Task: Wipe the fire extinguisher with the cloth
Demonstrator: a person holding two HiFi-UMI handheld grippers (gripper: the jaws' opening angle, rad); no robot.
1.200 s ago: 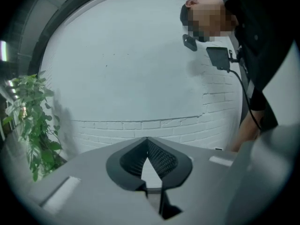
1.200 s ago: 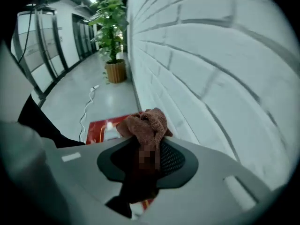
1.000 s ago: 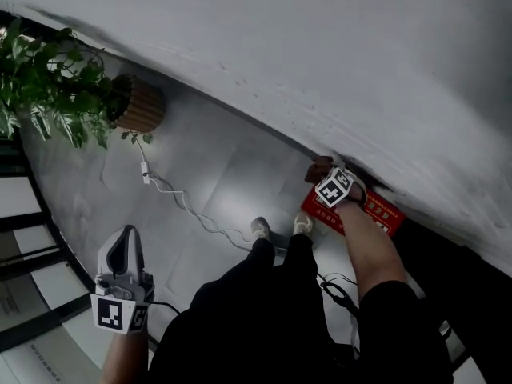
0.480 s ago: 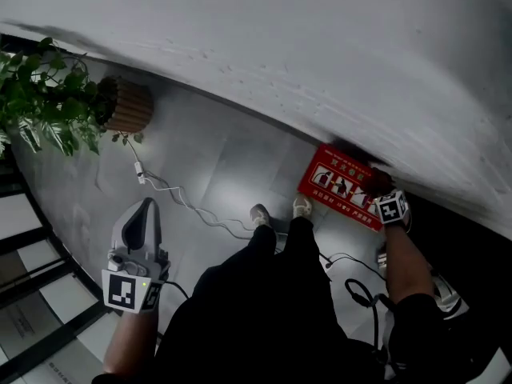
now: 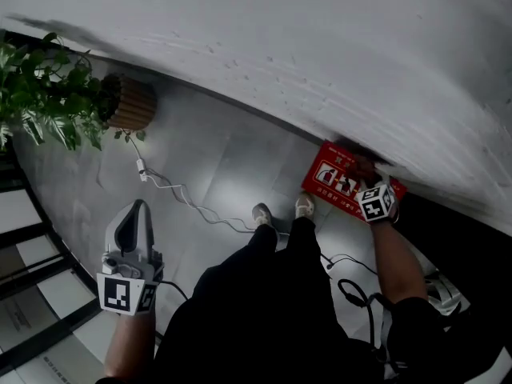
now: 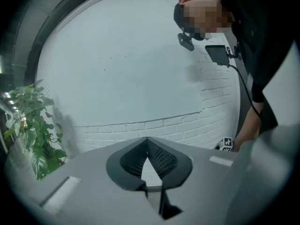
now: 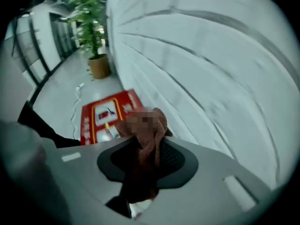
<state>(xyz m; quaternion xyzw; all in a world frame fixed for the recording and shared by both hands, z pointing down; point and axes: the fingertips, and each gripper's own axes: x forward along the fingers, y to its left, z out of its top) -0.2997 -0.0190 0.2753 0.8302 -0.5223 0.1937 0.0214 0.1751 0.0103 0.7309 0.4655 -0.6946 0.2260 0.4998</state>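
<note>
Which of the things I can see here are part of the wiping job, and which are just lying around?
For the job: brown cloth, pinched in the right gripper; red fire-extinguisher box against the wall.
Just around: potted plant; white cable on the floor; left gripper, shut and empty.

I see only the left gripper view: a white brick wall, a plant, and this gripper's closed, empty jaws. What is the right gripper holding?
Observer: The right gripper is shut on a reddish-brown cloth that sticks out past its jaws.
Operator: Where does it point?
Observer: Down at a red box with pictograms, lying on the floor against the wall; the head view shows the gripper over its right end.
Operator: Is anything else on the floor?
Observer: A white cable runs from near the plant pot toward the person's shoes.
</note>
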